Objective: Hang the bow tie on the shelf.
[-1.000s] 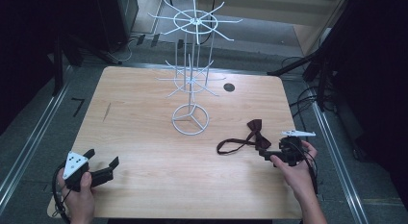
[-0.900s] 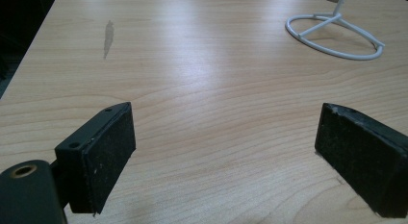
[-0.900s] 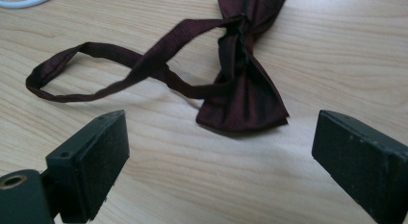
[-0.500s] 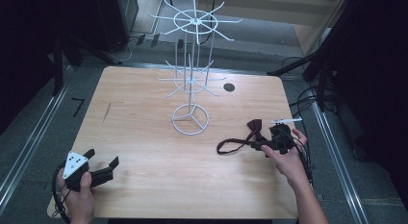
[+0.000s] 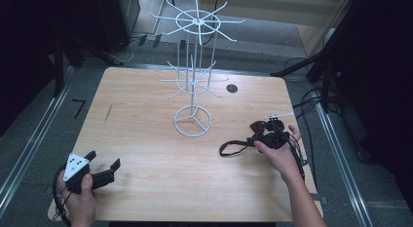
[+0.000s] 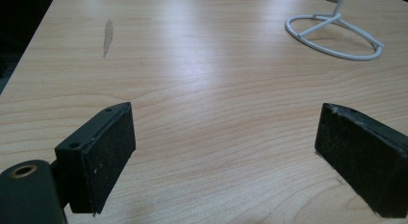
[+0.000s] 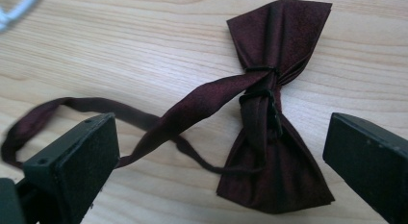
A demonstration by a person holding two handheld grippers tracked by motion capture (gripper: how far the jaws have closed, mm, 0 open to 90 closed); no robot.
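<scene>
Right tool (image 7: 221, 161), jaws gaping and holding nothing, is hovering over the bow tie (image 7: 274, 108) at centre frame; closing carelessly risks catching only its strap (image 7: 96, 106).

Left tool (image 6: 226, 152) is idling wide open and empty on the tabletop (image 6: 202, 65).

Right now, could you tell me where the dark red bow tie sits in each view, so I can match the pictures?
High view: the bow tie lies right of centre on the table, under the right gripper.
Left gripper view: not in it.
Right gripper view: bow centre-right between the open jaws, strap trailing left.
Shared landmark: the white wire stand's ring base.
</scene>
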